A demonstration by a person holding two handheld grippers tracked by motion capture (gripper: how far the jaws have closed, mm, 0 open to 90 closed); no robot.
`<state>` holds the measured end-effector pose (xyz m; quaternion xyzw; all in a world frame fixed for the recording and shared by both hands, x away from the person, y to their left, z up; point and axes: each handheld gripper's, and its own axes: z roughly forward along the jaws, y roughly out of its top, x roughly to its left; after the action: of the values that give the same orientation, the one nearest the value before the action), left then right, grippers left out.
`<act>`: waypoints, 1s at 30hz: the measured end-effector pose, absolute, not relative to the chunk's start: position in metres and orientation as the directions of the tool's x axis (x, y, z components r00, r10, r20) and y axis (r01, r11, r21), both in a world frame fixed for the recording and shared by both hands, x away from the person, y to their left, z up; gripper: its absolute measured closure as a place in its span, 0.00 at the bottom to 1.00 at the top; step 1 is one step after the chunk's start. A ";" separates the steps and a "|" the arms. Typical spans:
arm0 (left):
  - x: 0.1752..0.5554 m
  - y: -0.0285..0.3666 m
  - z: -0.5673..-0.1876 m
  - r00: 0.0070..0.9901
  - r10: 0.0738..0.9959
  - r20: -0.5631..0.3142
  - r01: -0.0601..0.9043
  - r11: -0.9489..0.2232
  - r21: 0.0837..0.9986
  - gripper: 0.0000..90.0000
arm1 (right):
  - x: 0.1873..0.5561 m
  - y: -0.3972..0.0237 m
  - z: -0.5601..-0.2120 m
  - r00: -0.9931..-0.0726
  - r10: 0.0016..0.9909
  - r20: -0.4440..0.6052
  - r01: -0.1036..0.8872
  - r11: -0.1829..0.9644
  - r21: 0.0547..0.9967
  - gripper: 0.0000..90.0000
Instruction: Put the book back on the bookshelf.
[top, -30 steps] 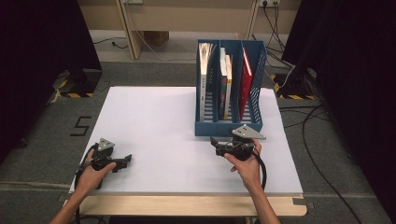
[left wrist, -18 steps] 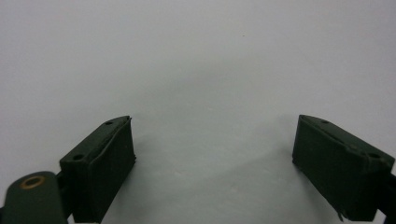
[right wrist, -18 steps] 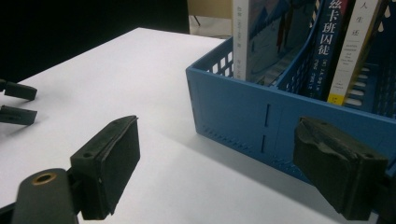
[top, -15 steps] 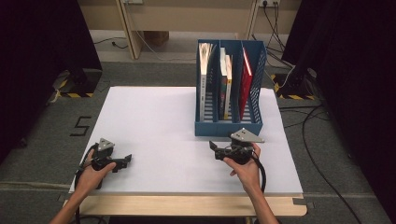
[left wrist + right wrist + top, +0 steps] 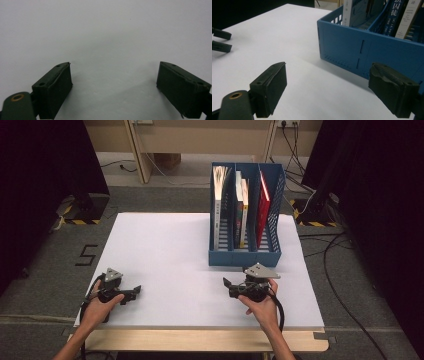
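A blue three-slot file rack (image 5: 245,256) stands upright on the white table (image 5: 165,250), right of centre. Its left slot holds a pale book (image 5: 218,200), its middle slot two books (image 5: 241,207), and its right slot a red book (image 5: 262,207). My right gripper (image 5: 229,288) lies just in front of the rack, pointing left, open and holding nothing. In the right gripper view its pads (image 5: 272,90) stand wide apart, with the rack's front wall (image 5: 367,55) close on the right. My left gripper (image 5: 134,294) rests near the front left corner, open over bare table (image 5: 113,87).
Beyond the table's far edge a wooden frame (image 5: 137,150) stands on grey floor. Cables (image 5: 340,250) trail on the floor at the right. Dark curtains (image 5: 45,180) hang on both sides. The left gripper's jaw tips (image 5: 220,40) show far left in the right gripper view.
My right gripper has slid a little away from the rack toward the table's near edge. The left gripper has stayed put.
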<state>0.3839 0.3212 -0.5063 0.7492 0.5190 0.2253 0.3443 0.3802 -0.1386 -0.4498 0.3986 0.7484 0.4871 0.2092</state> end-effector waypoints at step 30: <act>0.384 0.321 -0.506 0.360 0.933 -0.018 0.621 -0.225 0.750 0.13 | 0.362 -0.140 -0.478 -0.623 0.782 0.025 0.451 0.333 0.828 0.18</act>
<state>0.3837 0.3210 -0.5062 0.7494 0.5185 0.2262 0.3442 0.3621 -0.1399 -0.4784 0.3886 0.7933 0.4269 0.1935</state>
